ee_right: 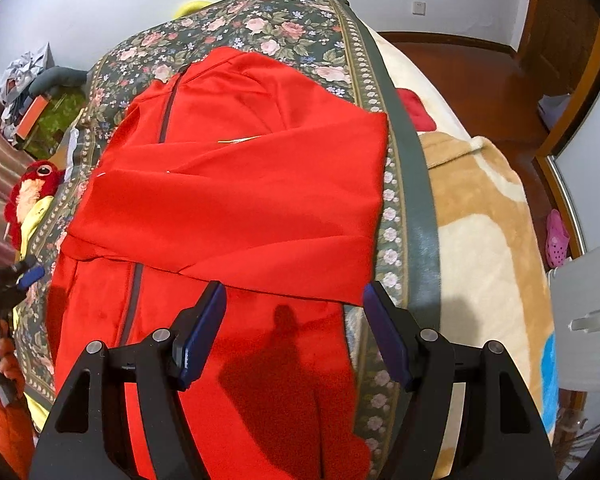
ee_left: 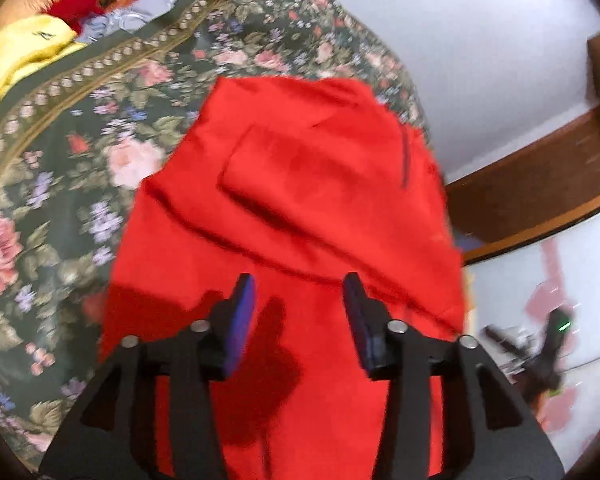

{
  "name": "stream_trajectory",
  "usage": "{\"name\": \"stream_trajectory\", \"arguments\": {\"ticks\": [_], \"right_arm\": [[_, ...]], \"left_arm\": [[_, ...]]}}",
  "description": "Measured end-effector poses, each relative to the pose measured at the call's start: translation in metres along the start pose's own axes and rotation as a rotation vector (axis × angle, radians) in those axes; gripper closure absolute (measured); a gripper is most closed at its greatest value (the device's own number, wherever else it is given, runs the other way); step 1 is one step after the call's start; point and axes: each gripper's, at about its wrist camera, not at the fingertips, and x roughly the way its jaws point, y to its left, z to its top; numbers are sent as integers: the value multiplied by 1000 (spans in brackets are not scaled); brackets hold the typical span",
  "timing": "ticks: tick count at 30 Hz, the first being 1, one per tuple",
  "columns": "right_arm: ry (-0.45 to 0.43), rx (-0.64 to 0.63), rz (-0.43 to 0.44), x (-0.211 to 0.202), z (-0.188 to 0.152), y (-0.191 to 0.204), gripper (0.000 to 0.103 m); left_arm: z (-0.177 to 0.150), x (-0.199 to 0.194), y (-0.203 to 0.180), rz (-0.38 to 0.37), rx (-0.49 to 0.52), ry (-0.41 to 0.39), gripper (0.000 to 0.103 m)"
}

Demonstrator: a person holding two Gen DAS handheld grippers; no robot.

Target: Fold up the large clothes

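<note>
A large red jacket [ee_right: 236,184] with a dark zipper [ee_right: 166,112] lies on the floral bedspread [ee_right: 284,24]. One part is folded across its chest. My right gripper [ee_right: 295,294] hovers open over the jacket's lower half, with nothing between its blue pads [ee_right: 198,336]. In the left wrist view the same red jacket [ee_left: 300,184] fills the middle. My left gripper [ee_left: 300,292] stands open just above it, jaws apart and empty. In the right wrist view the left gripper shows only as a blue-tipped finger [ee_right: 30,274] at the far left edge, held by a hand in an orange sleeve [ee_right: 4,412].
A red plush toy [ee_right: 34,184] and yellow cloth [ee_left: 24,52] lie near the bedspread's edge. A beige blanket [ee_right: 480,240] covers the bed to the right. Beyond are a wooden floor [ee_right: 472,72], a pink shoe [ee_right: 557,236] and a pile of clothes [ee_right: 20,76].
</note>
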Motion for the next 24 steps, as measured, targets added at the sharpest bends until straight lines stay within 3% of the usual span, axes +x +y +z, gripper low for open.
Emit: {"name": "stream_trajectory", "arguments": {"ticks": [5, 12, 17, 18, 21, 24], "right_arm": [[-10, 5, -4, 2, 1, 7, 36], [-20, 18, -8, 6, 1, 7, 36], [0, 48, -11, 14, 0, -1, 36], [7, 58, -15, 17, 0, -4, 36], [21, 83, -12, 20, -1, -9, 36], [16, 94, -6, 17, -1, -12, 36]], "left_arm": [[28, 19, 10, -118, -124, 0, 50], [47, 71, 38, -30, -228, 28, 50], [59, 90, 47, -40, -287, -4, 50], [63, 91, 45, -32, -293, -18, 54], [77, 92, 34, -4, -254, -40, 101], [93, 85, 4, 7, -181, -74, 101]]}}
